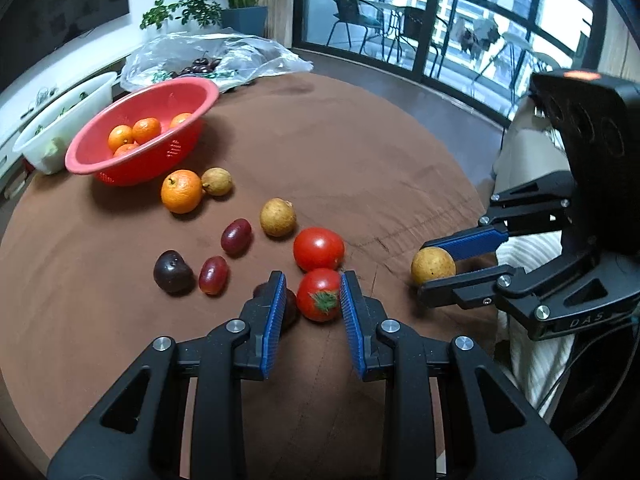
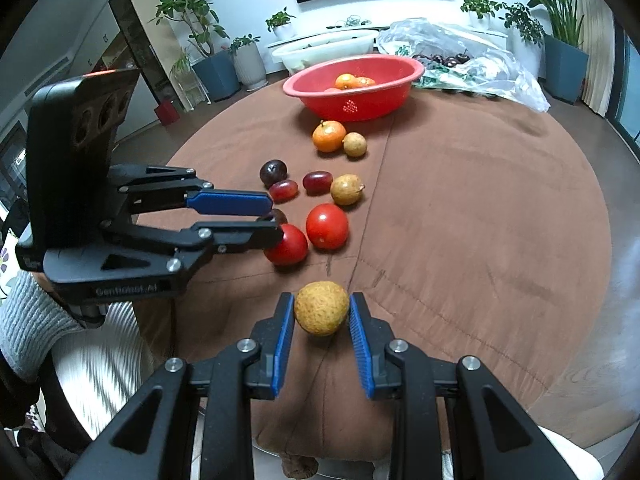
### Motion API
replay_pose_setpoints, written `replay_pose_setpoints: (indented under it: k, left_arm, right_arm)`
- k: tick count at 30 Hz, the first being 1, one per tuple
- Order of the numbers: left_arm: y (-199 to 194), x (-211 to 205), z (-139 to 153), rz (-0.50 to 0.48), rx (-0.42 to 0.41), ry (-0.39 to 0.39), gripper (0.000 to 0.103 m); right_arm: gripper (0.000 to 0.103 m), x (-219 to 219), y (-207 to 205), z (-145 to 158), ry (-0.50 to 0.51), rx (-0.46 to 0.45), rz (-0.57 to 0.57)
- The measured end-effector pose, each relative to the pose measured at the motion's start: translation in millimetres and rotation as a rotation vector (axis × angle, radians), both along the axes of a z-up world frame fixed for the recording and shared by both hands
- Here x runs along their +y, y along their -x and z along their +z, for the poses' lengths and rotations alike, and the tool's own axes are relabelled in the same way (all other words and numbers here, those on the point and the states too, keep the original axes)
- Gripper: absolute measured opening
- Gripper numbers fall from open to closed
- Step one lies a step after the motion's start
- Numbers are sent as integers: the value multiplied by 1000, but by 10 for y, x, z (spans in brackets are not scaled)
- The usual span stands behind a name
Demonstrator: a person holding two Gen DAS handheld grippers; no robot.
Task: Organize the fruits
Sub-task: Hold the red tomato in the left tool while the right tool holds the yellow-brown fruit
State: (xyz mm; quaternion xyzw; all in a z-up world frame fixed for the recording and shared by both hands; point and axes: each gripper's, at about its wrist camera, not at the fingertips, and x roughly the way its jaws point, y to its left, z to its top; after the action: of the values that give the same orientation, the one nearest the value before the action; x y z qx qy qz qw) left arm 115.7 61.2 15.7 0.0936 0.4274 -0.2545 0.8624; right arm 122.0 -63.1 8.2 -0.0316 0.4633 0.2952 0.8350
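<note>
A: The tomato (image 1: 319,295) sits near the desk's (image 1: 360,152) near edge, clamped in the left tongs (image 1: 312,294); the right tongs (image 2: 322,308) grip a longan (image 2: 321,307) beside it.

B: I'd lift both straight up, squeeze gently, clear the loose fruit, and carry them to the red basket (image 1: 136,160) at the far edge.

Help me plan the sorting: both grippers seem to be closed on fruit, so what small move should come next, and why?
Probably lift first. The left gripper is closed on a stemmed tomato and the right gripper on a yellow-brown longan, both low over the brown tablecloth. A second tomato crowds the left grip, so raise straight up before carrying anything toward the red basket.
</note>
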Motion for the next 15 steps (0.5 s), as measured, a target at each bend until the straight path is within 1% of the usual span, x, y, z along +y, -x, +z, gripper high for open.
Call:
replay_pose_setpoints:
  k: [4, 6, 12, 15]
  left_arm:
    - [16, -65, -18, -16, -13, -25, 26]
    - [-4, -71, -11, -4, -19, -29, 26]
    - [-197, -26, 28, 49, 5, 35, 27]
    - [-277, -36, 42, 57, 26, 73, 27]
  right_arm:
    - [30, -13, 16, -43, 1, 11, -5]
    - [30, -17, 21, -52, -1, 14, -8]
    - [30, -24, 9, -59, -5, 15, -14]
    - [30, -27, 7, -62, -7, 16, -18]
